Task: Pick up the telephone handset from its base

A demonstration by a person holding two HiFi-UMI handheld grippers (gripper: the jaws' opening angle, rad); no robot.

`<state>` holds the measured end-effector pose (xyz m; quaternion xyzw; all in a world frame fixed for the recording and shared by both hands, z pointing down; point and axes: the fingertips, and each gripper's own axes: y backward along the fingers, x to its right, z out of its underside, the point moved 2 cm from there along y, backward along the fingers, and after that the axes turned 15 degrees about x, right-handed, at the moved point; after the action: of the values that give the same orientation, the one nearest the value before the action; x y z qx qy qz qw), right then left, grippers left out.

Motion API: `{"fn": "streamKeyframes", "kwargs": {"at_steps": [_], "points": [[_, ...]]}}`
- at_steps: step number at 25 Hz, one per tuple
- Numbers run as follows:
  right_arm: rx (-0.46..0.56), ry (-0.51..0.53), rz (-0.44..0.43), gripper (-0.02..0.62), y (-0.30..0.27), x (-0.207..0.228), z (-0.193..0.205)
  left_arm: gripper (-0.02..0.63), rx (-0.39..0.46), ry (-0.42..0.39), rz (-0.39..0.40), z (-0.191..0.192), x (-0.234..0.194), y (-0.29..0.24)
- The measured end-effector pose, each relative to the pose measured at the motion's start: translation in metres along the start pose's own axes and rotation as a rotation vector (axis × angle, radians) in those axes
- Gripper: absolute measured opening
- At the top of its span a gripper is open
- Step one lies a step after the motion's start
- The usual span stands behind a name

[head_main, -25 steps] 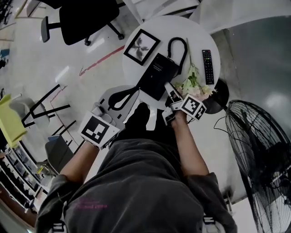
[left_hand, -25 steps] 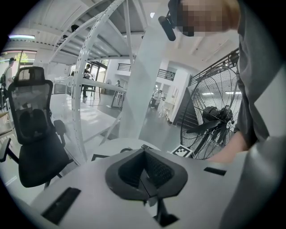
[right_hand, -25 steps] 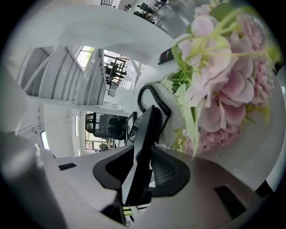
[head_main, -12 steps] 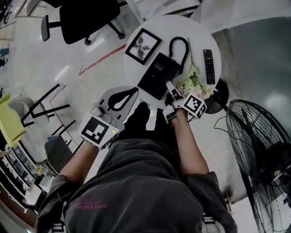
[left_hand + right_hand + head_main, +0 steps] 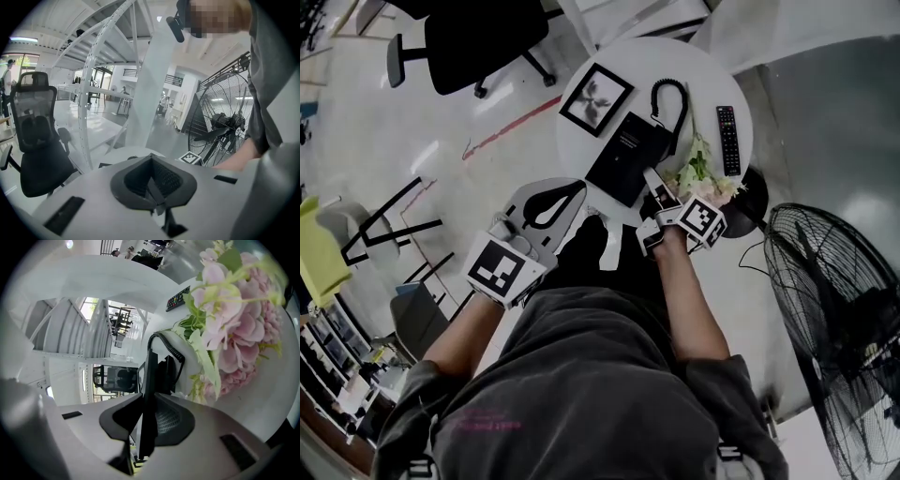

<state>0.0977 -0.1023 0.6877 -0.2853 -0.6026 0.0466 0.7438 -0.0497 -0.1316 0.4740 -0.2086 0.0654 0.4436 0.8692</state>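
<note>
Head view: round white table point(image 5: 581, 58), right gripper point(image 5: 650, 175) at black telephone point(image 5: 623, 155) edge, print illegible, left gripper point(image 5: 579, 187) off-table, left gripper view: jaws pressed together, empty, right gripper view: jaws pinching thin black telephone handset point(image 5: 150, 380), coiled cord point(image 5: 171, 345), pink flowers point(image 5: 234, 324) beside.

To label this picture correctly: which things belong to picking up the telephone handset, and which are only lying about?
For the job: black telephone, coiled cord, right tongs.
Lying about: picture frame, remote control, pink flowers, fan, office chair.

The right gripper point(image 5: 654, 184) is touching the flat black rectangular telephone point(image 5: 628, 155) (on a round white table point(image 5: 628, 61)); the left gripper point(image 5: 572, 194) is hovering off-table.
</note>
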Motion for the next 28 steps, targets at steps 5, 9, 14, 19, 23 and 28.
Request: {"fn": "streamKeyframes", "kwargs": {"at_steps": [5,9,14,19,23,28], "points": [[0.01,0.028,-0.016,0.075,0.006,-0.013,-0.001,0.014,0.022,-0.003,0.001,-0.008,0.0,0.004],[0.017,0.053,-0.027,0.075,0.01,-0.021,-0.005,0.014,0.038,-0.011,0.005,-0.013,0.0,0.008],[0.031,0.058,-0.058,0.075,0.021,-0.037,-0.013,0.014,0.067,-0.024,0.01,-0.024,0.003,0.011],[0.047,0.08,-0.122,0.075,0.032,-0.07,-0.022,0.014,0.102,-0.041,0.013,-0.038,0.004,0.017],[0.065,0.12,-0.164,0.075,0.044,-0.102,-0.032,0.014,0.13,-0.057,0.017,-0.052,0.007,0.022],[0.086,0.25,-0.253,0.075,0.059,-0.136,-0.053,0.014,0.182,-0.094,0.024,-0.068,0.014,0.025]]}}
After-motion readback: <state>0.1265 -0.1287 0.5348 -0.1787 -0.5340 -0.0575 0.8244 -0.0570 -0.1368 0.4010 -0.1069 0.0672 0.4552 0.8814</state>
